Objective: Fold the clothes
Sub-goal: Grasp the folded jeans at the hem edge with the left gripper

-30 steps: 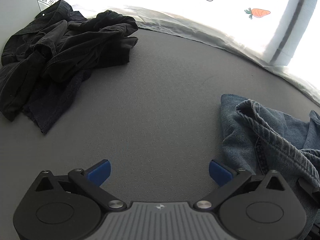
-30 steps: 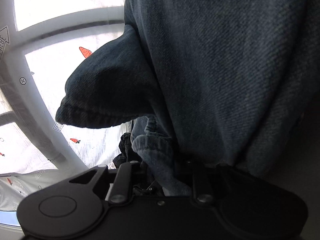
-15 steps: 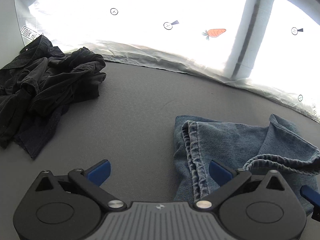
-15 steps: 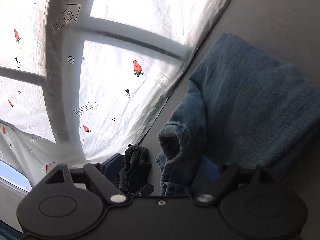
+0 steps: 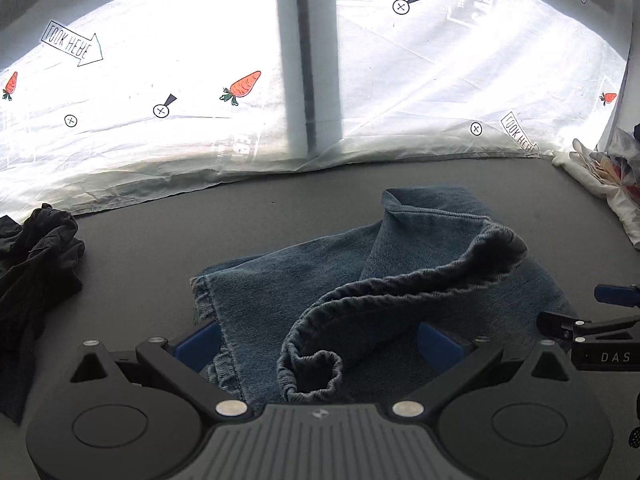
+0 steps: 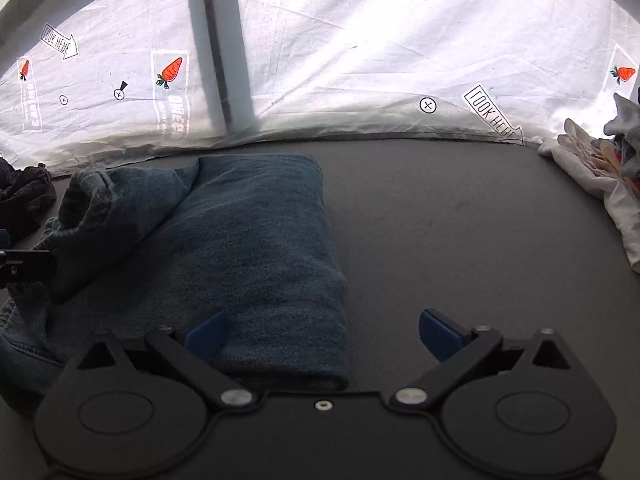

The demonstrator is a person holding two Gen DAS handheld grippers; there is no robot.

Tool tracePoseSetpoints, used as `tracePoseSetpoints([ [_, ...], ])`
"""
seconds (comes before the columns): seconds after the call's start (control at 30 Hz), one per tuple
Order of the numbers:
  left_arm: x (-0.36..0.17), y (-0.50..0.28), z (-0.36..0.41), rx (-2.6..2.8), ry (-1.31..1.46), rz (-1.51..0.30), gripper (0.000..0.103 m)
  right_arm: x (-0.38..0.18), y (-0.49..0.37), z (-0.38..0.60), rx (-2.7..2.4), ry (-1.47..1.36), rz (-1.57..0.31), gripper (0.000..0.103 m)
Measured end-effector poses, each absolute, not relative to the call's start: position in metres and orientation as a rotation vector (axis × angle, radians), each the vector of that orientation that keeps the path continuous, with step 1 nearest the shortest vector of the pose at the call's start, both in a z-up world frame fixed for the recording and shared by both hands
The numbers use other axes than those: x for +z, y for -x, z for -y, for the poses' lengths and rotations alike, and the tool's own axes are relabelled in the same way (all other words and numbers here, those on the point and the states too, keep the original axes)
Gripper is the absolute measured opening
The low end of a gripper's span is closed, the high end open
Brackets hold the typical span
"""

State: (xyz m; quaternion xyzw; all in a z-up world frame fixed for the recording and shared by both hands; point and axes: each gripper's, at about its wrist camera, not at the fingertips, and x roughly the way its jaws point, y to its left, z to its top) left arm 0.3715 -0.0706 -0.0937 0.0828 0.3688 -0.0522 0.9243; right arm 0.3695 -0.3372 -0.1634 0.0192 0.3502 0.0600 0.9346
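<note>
Blue denim jeans (image 5: 400, 280) lie loosely folded on the grey table (image 5: 160, 248), with a rolled hem sticking up near my left gripper (image 5: 318, 344). That gripper is open, and the denim lies between its blue pads. In the right wrist view the jeans (image 6: 248, 240) lie flat at the left. My right gripper (image 6: 322, 334) is open, its left pad over the jeans' near right corner, its right pad over bare table. The right gripper also shows at the right edge of the left wrist view (image 5: 600, 332).
A heap of black clothes (image 5: 32, 264) lies at the left. A pile of white and coloured clothes (image 6: 600, 176) lies at the far right. A white printed sheet (image 6: 360, 60) hangs behind the table's far edge.
The right gripper held the jeans up, lowered them onto the table and opened. The left gripper swung right from the black heap and now has the jeans between its pads.
</note>
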Motion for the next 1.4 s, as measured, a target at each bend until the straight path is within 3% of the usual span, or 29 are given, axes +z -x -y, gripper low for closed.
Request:
tracePoseSetpoints([
  [0.17,-0.115,-0.384,0.096,-0.155,-0.350,-0.774,0.100,-0.172,-0.382,0.326,0.145,-0.066,-0.717,0.103],
  [0.27,-0.124,-0.394,0.095,-0.162,-0.310,-0.800,0.080,-0.176,-0.389,0.329,0.154,-0.097,-0.723,0.103],
  [0.33,-0.121,-0.397,0.086,-0.172,-0.184,-0.809,0.053,-0.178,-0.390,0.334,0.159,-0.111,-0.725,0.103],
  [0.37,-0.120,-0.397,0.082,-0.169,-0.126,-0.811,0.047,-0.179,-0.390,0.336,0.160,-0.119,-0.726,0.103],
  [0.43,-0.116,-0.396,0.071,-0.131,-0.014,-0.811,0.025,-0.179,-0.387,0.335,0.160,-0.131,-0.729,0.103],
  [0.5,-0.114,-0.394,0.047,-0.085,0.189,-0.809,0.017,-0.180,-0.385,0.335,0.159,-0.139,-0.731,0.103],
  [0.6,-0.117,-0.383,-0.005,0.015,0.586,-0.772,0.014,-0.179,-0.384,0.336,0.157,-0.139,-0.735,0.103],
  [0.67,-0.120,-0.376,-0.032,0.069,0.708,-0.750,0.013,-0.178,-0.385,0.335,0.161,-0.137,-0.736,0.103],
  [0.77,-0.128,-0.367,-0.051,0.216,0.667,-0.777,0.000,-0.178,-0.380,0.332,0.150,-0.140,-0.741,0.103],
  [0.9,-0.150,-0.349,-0.082,0.314,0.774,-0.829,0.000,-0.178,-0.379,0.330,0.147,-0.151,-0.750,0.103],
  [0.93,-0.150,-0.345,-0.087,0.305,0.790,-0.830,0.007,-0.178,-0.379,0.330,0.146,-0.149,-0.750,0.103],
  [0.97,-0.151,-0.342,-0.092,0.295,0.806,-0.831,0.016,-0.178,-0.380,0.330,0.145,-0.148,-0.751,0.103],
  [1.03,-0.150,-0.338,-0.097,0.274,0.815,-0.836,0.069,-0.177,-0.382,0.329,0.146,-0.141,-0.756,0.103],
  [1.07,-0.147,-0.339,-0.093,0.257,0.781,-0.834,0.076,-0.177,-0.383,0.329,0.148,-0.139,-0.760,0.103],
  [1.17,-0.138,-0.350,-0.074,0.173,0.646,-0.841,0.081,-0.175,-0.391,0.329,0.168,-0.123,-0.787,0.103],
  [1.23,-0.138,-0.362,-0.058,0.146,0.539,-0.877,0.090,-0.173,-0.399,0.329,0.188,-0.103,-0.805,0.103],
  [1.4,-0.155,-0.391,-0.039,0.095,0.350,-0.974,0.091,-0.167,-0.421,0.323,0.276,-0.020,-0.817,0.103],
])
